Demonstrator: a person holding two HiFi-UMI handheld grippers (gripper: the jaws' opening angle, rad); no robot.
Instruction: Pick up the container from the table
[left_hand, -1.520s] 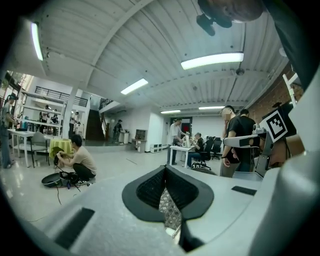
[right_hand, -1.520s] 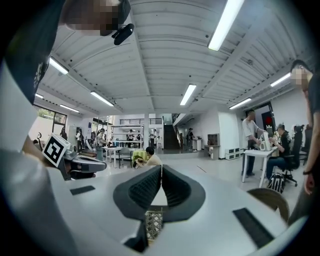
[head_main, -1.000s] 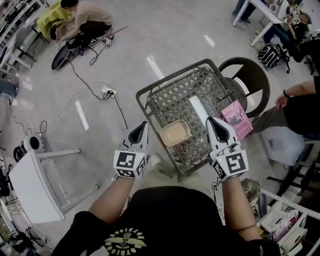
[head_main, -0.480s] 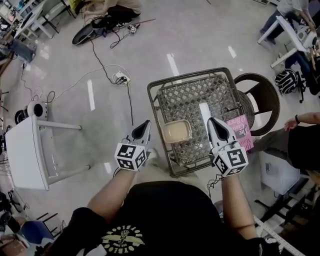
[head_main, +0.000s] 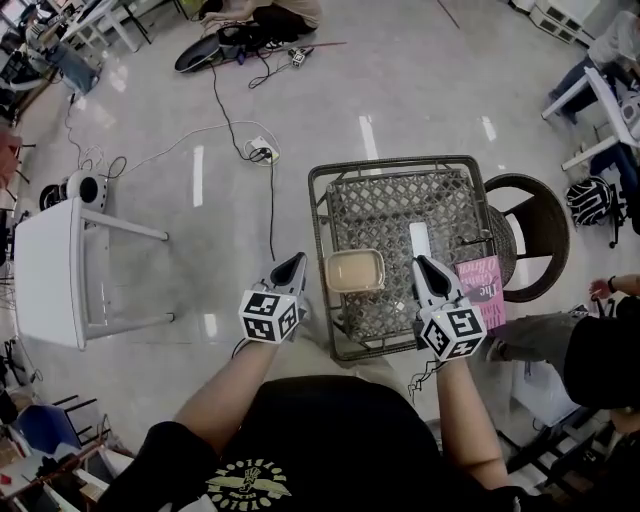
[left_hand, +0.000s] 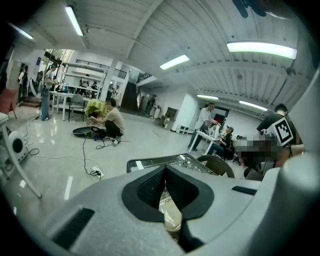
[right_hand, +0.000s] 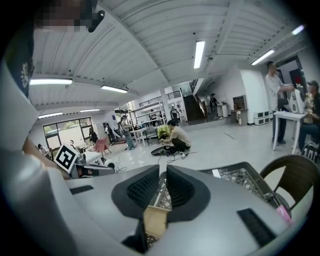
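Flanking the container (head_main: 355, 270) on the table (head_main: 390, 163), left tool (head_main: 297, 261) and right tool (head_main: 421, 263), both pressed together, tilt slightly downward.

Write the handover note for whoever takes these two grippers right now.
Left hand-held gripper: jaws shut, empty, just off the table's left edge.
Right hand-held gripper: jaws all but together, empty, over the table's right front part.
Container: beige, lying on the mesh table near its front edge, between the two grippers and touched by neither.
Done: nothing picked up yet.
To do: open the jaws, grip the container and lift it off the table.
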